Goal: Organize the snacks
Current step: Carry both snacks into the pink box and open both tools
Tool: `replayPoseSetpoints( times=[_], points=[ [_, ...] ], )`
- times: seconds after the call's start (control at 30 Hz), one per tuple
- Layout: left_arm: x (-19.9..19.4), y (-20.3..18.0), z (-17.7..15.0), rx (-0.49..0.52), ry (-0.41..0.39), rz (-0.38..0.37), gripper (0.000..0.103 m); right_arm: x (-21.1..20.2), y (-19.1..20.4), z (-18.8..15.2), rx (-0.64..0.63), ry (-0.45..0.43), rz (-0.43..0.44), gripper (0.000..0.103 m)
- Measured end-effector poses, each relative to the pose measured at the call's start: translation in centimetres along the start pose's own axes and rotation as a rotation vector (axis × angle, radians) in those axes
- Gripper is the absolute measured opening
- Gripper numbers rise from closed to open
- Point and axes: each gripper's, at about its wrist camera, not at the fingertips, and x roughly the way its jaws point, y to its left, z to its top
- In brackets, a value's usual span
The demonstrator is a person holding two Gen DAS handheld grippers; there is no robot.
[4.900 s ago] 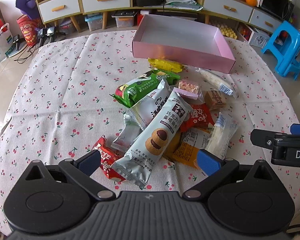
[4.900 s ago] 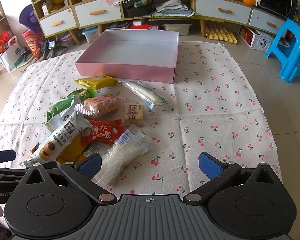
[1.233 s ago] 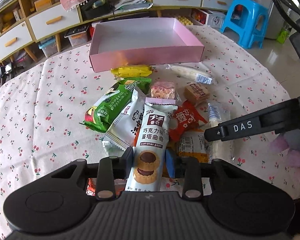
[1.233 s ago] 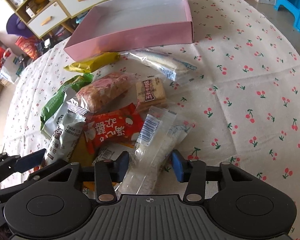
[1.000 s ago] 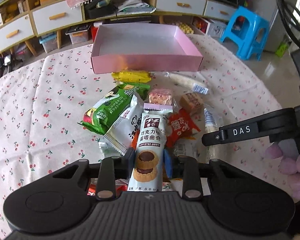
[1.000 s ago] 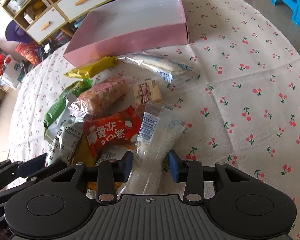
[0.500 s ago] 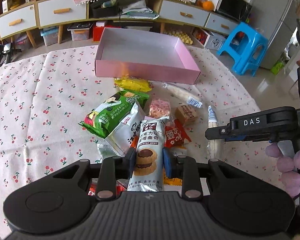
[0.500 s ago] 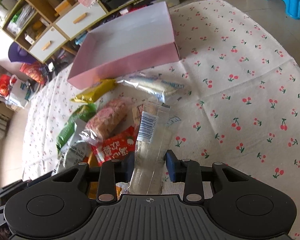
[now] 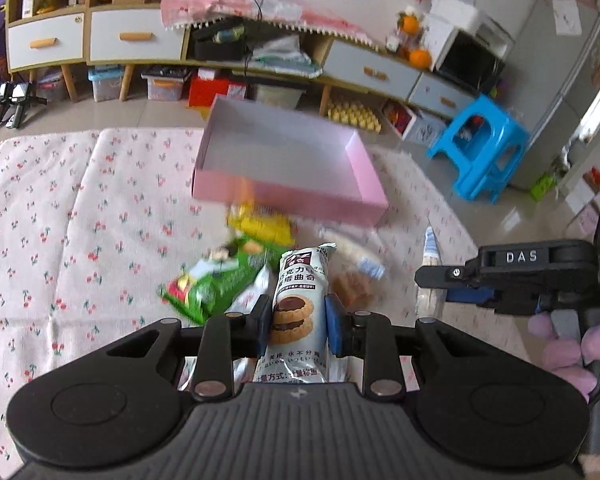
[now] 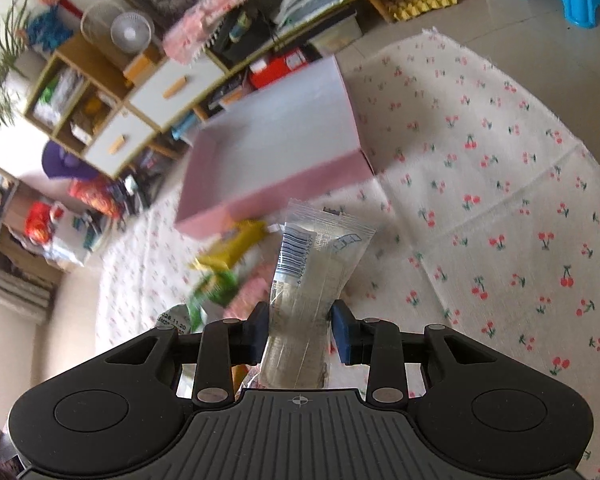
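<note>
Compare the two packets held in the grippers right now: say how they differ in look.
The cookie packet is opaque pale blue, printed with chocolate tart pictures and lettering; the clear packet is see-through, with a barcode near its top. The cookie packet sits in the left gripper, the clear packet in the right gripper. Both are long, clamped between jaws, ends pointing toward the pink box.

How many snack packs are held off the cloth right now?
2. The cookie pack is clamped in the left gripper; the clear barcode pack is clamped in the right gripper. The rest lie on the cloth.
</note>
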Motion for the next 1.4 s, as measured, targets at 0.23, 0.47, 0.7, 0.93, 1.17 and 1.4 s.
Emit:
replayPoseSetpoints(
  times=[0.23, 0.47, 0.7, 0.93, 1.17, 1.4],
  points=[
    [0.9, 0.4, 1.9, -0.064, -0.046, -0.002, 0.025, -0.6, 0.4, 2.2, 0.056, -0.070, 0.040, 0.033],
    [3.1, 1.4, 3.9, -0.127, -0.061, 0.010, 0.025, 0.4, 1.3, 4.5, 0.074, -0.112, 0.096, 0.033],
    [5.4, 1.6, 5.8, -0.086, -0.065, 0.012, 0.025, 2.5, 1.8, 6.8, 0.053, -0.114, 0.118, 0.033],
    [9.3, 1.4, 8.0, -0.016, -0.049, 0.058, 0.025, 5.4, 1.0, 9.9, 0.074, -0.129, 0.120, 0.033],
    [12.5, 1.2, 10.9, 0.036, -0.053, 0.139, 0.026, 8.9, 0.8, 11.8, 0.032, -0.128, 0.121, 0.033],
    [15.1, 1.5, 12.0, 0.093, -0.058, 0.241, 0.026, 11.8, 0.4, 13.4, -0.041, -0.137, 0.116, 0.033]
  ],
)
